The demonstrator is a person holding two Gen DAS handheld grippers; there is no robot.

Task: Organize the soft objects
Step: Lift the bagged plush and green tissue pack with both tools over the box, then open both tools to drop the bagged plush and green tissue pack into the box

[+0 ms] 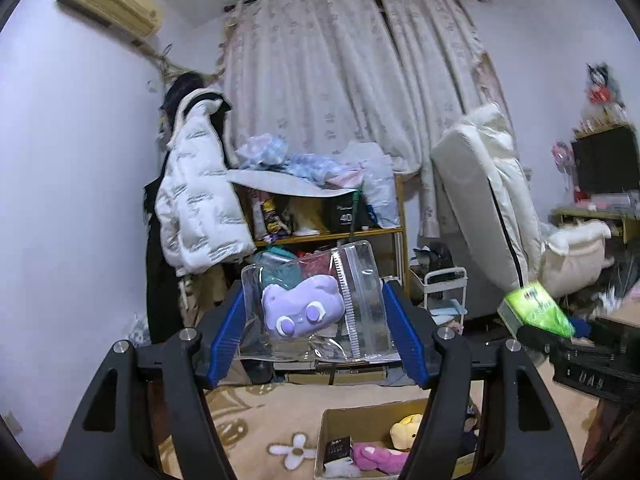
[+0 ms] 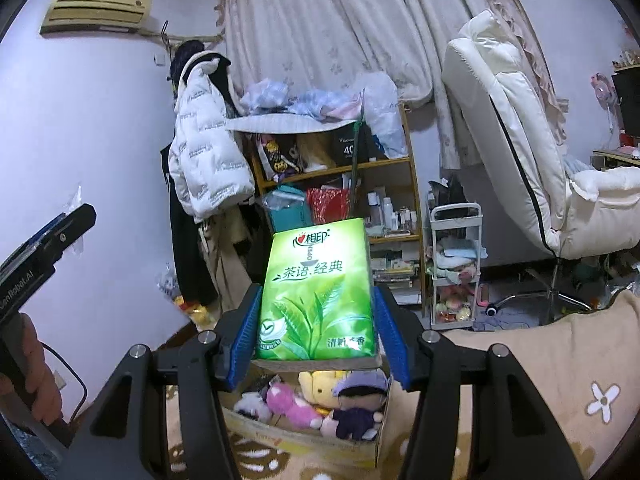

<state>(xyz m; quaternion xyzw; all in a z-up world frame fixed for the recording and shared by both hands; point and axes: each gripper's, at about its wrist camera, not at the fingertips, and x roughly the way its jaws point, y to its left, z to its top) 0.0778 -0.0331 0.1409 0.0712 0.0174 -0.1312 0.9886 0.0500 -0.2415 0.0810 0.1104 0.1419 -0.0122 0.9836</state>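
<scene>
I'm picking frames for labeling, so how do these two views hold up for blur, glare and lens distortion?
Left wrist view: the clear zip bag in the left gripper is sharp with mild sheen, but the green tissue pack at the right edge is smeared. Right wrist view: that pack in the right gripper is crisp with readable print and slight gloss. Both views bend the curtain and walls and have dark corners.

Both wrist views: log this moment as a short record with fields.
left gripper: shut on clear zip pouch holding a purple squishy toy
right gripper: shut on green tissue pack
cardboard box: on the floor rug below, open
box contents: pink plush, yellow plush, dark-haired doll
height: both items held above the box
</scene>
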